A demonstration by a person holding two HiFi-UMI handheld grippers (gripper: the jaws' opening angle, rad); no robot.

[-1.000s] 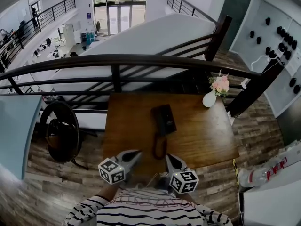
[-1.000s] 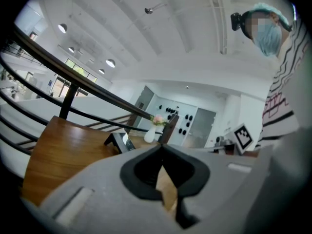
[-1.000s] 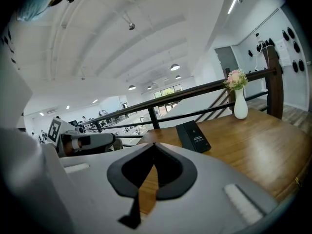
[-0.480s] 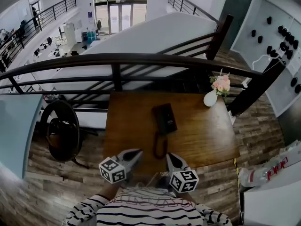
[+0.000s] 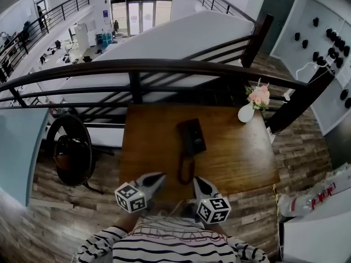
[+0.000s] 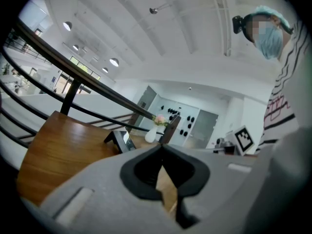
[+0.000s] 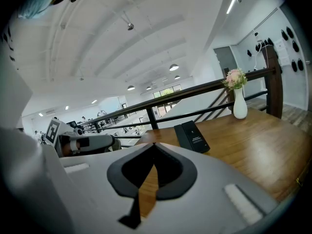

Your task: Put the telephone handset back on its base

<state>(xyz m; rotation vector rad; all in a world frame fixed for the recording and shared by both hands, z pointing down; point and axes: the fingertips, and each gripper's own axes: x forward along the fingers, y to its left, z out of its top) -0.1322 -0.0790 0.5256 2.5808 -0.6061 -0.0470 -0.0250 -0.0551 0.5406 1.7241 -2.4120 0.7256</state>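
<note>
mezzanine office: a person in a striped top (image 5: 164, 244) holds the left hand-held gripper (image 5: 159, 177) and the right hand-held gripper (image 5: 196, 183) side by side over the near edge of a wooden bench (image 5: 244, 158). both are clenched. each gripper view shows its own jaws meeting tip to tip w/ nothing btwn them. the telephone handset (image 5: 185, 170) lies flat on the bench, off its base (image 5: 192, 137), just in front of it on the person's side. in the head view the handset's near end shows btwn the two gripper tips, closer to the right one; whether either touches it can't be told. the black base sits near the bench's middle, its face sloped up toward the person. a white vase (image 5: 245, 114) w/ pink flowers (image 5: 258, 96) stands at the bench's far right corner, beside a dark railing (image 5: 164, 67) that runs along the far edge. a round dark chair (image 5: 71, 152) stands on the wood floor (image 5: 66, 223), left of the bench.
</note>
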